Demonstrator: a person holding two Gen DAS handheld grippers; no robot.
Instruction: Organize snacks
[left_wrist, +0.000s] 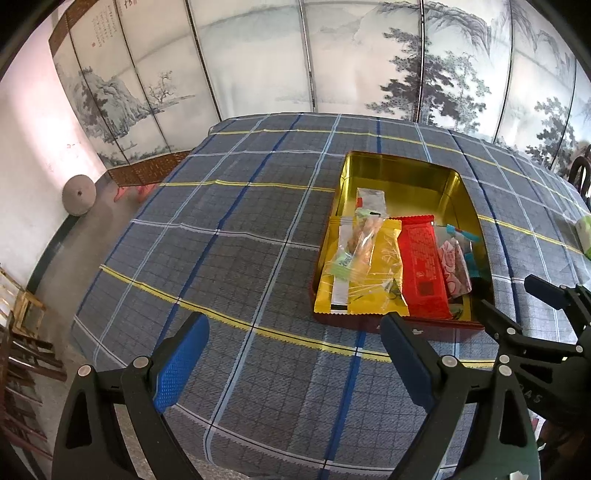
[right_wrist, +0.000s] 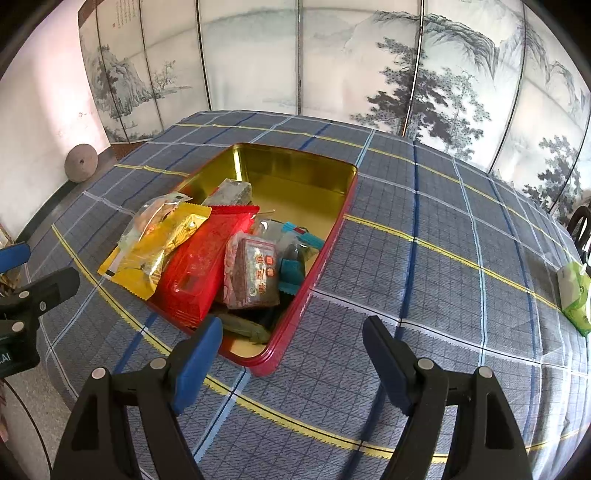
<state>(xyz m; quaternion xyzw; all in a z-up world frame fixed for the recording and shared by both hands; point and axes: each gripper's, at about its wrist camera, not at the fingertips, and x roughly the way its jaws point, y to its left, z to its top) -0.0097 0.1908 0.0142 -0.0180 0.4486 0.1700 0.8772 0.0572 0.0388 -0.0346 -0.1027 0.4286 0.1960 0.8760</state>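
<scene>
A red tin with a gold inside stands on the checked tablecloth. Its near half holds several snack packets: a yellow one, a red one, a clear one with biscuits and a pink-brown one. My left gripper hovers open over the cloth, just left of the tin's near wall, nothing between its fingers. In the right wrist view the tin and the red packet lie just ahead. My right gripper stands open above the tin's near corner, holding nothing.
A green tissue pack lies near the table's right edge. A painted folding screen stands behind the table. Left of the table, wooden stools and a stone disc are on the floor. A dark chair back shows far right.
</scene>
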